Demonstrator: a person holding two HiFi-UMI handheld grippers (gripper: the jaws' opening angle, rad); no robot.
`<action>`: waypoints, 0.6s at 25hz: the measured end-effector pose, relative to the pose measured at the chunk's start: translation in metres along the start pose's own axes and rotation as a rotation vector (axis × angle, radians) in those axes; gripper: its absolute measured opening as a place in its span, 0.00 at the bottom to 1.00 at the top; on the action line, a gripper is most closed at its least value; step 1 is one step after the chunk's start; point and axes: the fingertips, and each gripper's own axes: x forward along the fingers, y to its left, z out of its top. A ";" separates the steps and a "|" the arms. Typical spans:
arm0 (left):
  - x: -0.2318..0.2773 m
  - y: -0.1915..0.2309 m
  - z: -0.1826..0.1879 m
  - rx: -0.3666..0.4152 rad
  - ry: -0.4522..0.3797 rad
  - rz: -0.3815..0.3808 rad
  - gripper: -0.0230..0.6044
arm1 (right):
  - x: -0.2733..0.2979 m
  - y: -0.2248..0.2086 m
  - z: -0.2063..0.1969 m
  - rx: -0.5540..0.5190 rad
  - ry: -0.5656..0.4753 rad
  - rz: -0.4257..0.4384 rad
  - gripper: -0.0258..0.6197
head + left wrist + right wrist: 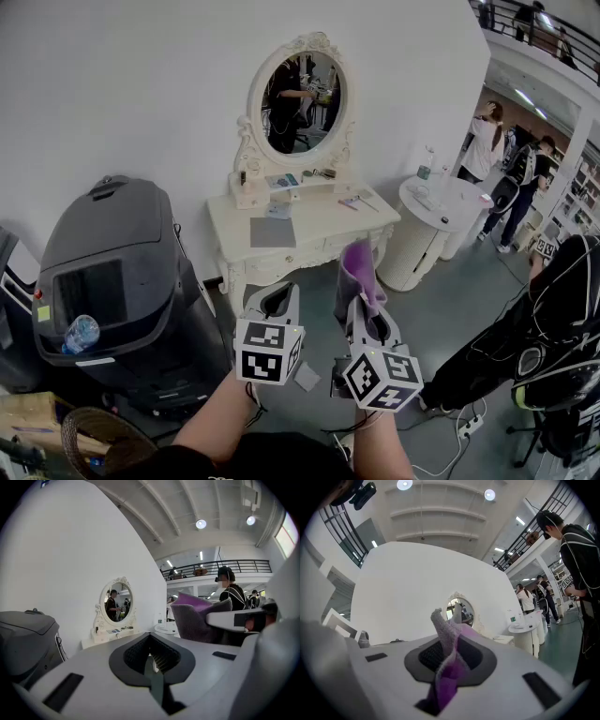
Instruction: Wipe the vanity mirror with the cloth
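Observation:
An oval vanity mirror (301, 101) in a carved white frame stands on a white dressing table (323, 230) against the wall. It also shows small in the left gripper view as the mirror (117, 603) and in the right gripper view as the mirror (461, 611). My right gripper (362, 302) is shut on a purple and grey cloth (357, 272), which sticks up from its jaws as the cloth (447, 639). My left gripper (273, 302) is shut and holds nothing. Both grippers hover short of the table's front edge.
A dark grey machine (117, 258) stands left of the table. A round white side table (441, 204) is to the right, with people (492, 141) beyond it. A person in black (553, 319) stands close at right. A grey pad (273, 232) lies on the dressing table.

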 end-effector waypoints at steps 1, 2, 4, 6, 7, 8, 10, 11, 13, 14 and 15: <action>0.001 0.000 -0.001 -0.001 0.003 -0.002 0.03 | 0.001 -0.001 -0.002 -0.001 0.006 -0.001 0.12; 0.002 -0.001 -0.002 -0.003 0.005 -0.005 0.03 | 0.002 -0.001 -0.004 -0.001 0.012 -0.001 0.12; 0.003 -0.001 -0.004 -0.005 0.010 -0.008 0.03 | 0.004 -0.001 -0.007 -0.004 0.022 0.001 0.12; 0.005 0.000 -0.007 -0.003 0.016 -0.011 0.03 | 0.007 0.002 -0.011 -0.010 0.029 0.007 0.12; 0.006 0.000 -0.008 -0.001 0.018 -0.013 0.03 | 0.008 0.003 -0.013 -0.016 0.033 0.010 0.12; 0.007 0.001 -0.009 0.001 0.020 -0.014 0.03 | 0.010 0.005 -0.015 -0.023 0.037 0.014 0.12; 0.009 0.003 -0.010 0.002 0.022 -0.017 0.03 | 0.015 0.009 -0.018 -0.032 0.048 0.018 0.12; 0.009 0.005 -0.010 0.000 0.023 -0.019 0.03 | 0.017 0.010 -0.019 -0.027 0.052 0.018 0.12; 0.011 0.008 -0.012 -0.008 0.027 -0.026 0.03 | 0.019 0.012 -0.018 0.000 0.050 0.017 0.12; 0.012 0.010 -0.013 -0.012 0.031 -0.029 0.03 | 0.020 0.013 -0.018 0.014 0.047 0.017 0.12; 0.012 0.011 -0.014 -0.016 0.037 -0.033 0.03 | 0.021 0.013 -0.017 0.027 0.044 0.017 0.12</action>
